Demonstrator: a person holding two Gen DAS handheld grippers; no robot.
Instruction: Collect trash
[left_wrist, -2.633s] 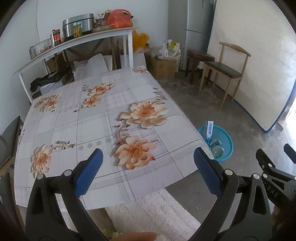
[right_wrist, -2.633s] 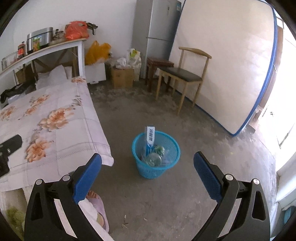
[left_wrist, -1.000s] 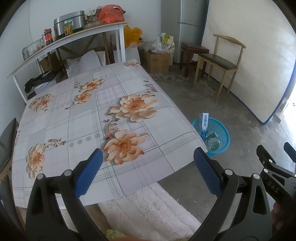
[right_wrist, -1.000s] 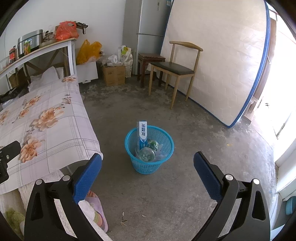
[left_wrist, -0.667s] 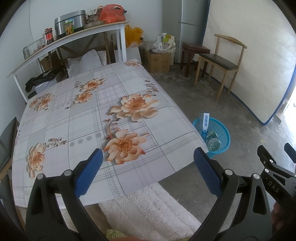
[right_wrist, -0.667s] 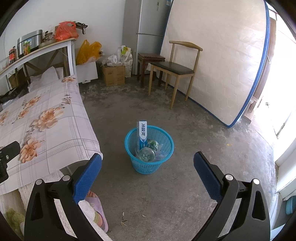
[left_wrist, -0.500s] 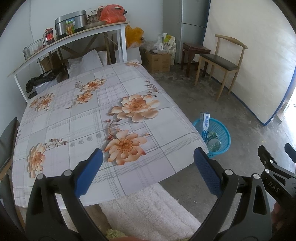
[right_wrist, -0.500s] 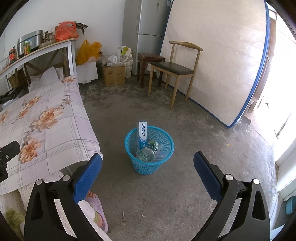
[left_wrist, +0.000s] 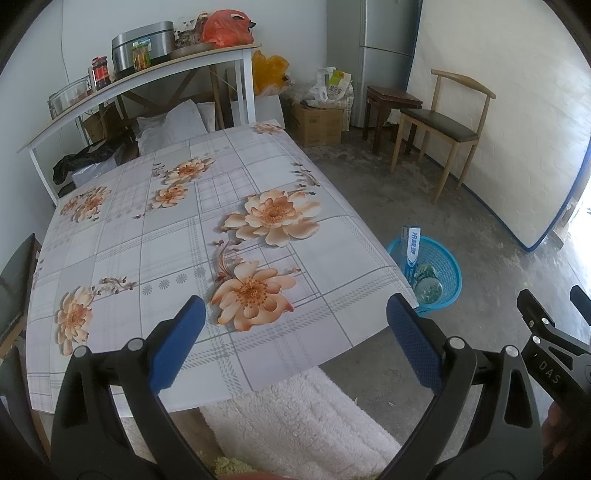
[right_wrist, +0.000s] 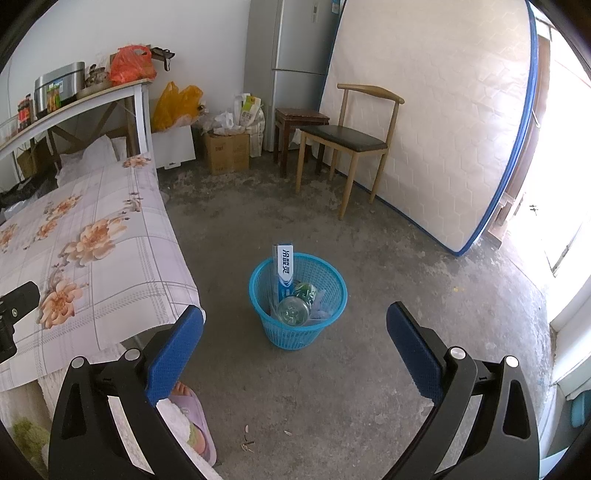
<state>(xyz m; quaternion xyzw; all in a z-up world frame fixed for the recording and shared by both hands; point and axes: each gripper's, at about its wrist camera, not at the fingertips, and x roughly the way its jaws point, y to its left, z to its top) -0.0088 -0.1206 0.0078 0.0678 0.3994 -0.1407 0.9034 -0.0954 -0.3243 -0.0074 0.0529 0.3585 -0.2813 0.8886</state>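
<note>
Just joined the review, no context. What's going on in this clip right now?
A person holds a pair of tongs in each hand; both the left tongs and the right tongs are open and empty. The blue basket on the floor beside the table already holds a tall carton, a clear bottle and other scraps. No loose trash shows on the flowered tablecloth.

Bare concrete floor (right_wrist: 369, 369) surrounds the blue basket (right_wrist: 325, 314) on its near, right and far sides; the table edge (right_wrist: 177, 295) stands close on its left; a chair (right_wrist: 347, 140) stands well beyond.
</note>
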